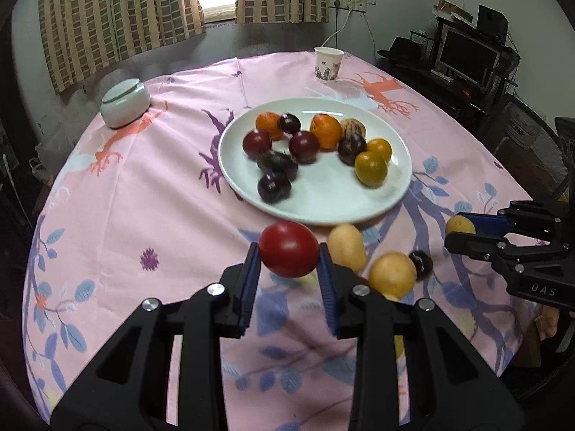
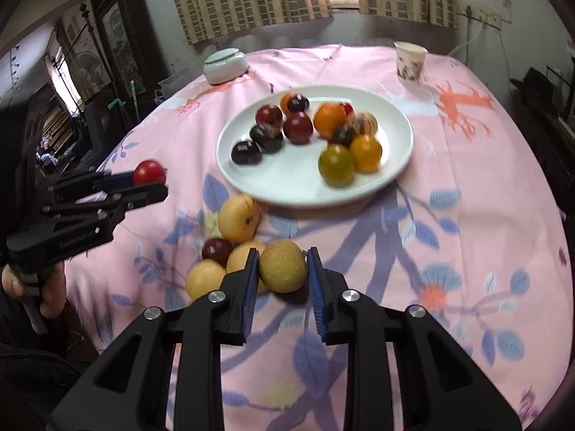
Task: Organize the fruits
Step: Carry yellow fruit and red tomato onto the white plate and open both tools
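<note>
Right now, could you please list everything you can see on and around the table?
plate: one, white, centre of table, holding about a dozen orange, dark purple and greenish fruits
red fruit: one, held in left gripper
yellow-brown fruit: one, held in right gripper
loose fruits: three yellow and one dark red, on the cloth near the plate
paper cup: one, white, far side
lidded jar: one, pale green, far left
tablecloth: pink, patterned
left gripper: black, shut
right gripper: black, shut
hand: one, lower left
</note>
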`<action>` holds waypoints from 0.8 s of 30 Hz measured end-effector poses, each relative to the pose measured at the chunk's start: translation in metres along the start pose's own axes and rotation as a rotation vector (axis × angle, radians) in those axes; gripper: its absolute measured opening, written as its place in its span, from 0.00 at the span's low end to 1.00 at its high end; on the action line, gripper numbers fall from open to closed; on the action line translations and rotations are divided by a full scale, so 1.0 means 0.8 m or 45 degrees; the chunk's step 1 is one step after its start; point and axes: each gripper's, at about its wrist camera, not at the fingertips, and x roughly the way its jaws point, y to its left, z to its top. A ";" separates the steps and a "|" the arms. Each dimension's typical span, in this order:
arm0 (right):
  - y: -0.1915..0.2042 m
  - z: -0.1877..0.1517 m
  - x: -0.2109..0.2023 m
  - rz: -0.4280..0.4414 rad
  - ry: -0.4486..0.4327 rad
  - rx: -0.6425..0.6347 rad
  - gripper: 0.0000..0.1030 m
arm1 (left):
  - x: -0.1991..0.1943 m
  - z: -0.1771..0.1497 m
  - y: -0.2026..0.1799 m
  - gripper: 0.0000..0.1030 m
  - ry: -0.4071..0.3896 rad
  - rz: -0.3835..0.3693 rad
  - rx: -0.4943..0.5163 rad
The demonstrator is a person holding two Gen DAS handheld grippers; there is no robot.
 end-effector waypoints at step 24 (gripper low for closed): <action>-0.012 0.143 0.139 -0.120 0.062 -0.227 0.27 | 0.151 0.113 0.049 0.35 0.186 0.011 -0.072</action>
